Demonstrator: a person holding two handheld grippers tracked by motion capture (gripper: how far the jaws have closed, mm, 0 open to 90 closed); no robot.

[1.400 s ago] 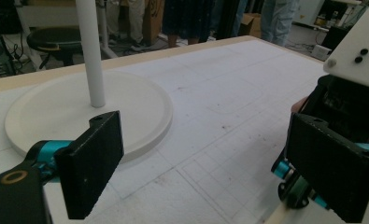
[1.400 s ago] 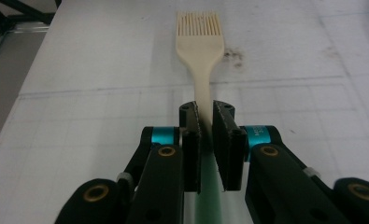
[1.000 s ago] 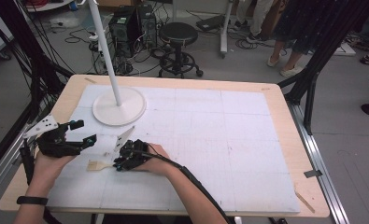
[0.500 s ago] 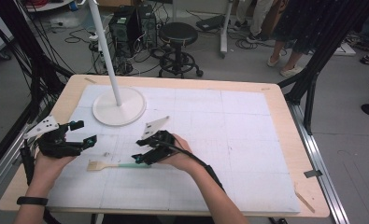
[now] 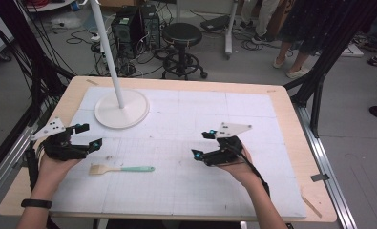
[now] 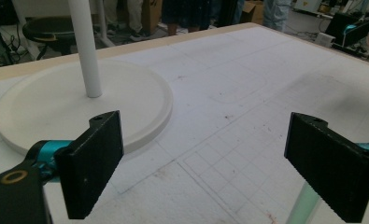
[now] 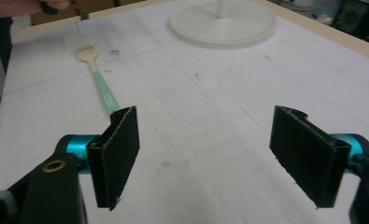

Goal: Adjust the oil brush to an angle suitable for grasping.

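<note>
While my right gripper (image 5: 201,144) hangs over the white mat right of centre in the high view, its jaws stand wide apart with nothing between them; they have just been opening. Lying flat on the table (image 5: 281,102), the brush (image 5: 121,169) sits at lower left of centre in that view, with its pale wooden head toward the left and its mint-green handle pointing right, well apart from my right gripper. In the right gripper view the brush (image 7: 99,80) runs from the upper left down toward my left jaw, and its handle end passes behind that jaw. My left gripper (image 5: 89,136) is at the left edge of the high view, just above and left of the brush head, its jaws also spread wide and empty. Ahead of it in the left gripper view is the round white base (image 6: 42,98) of a stand, with its white pole (image 6: 85,46) rising from it.
</note>
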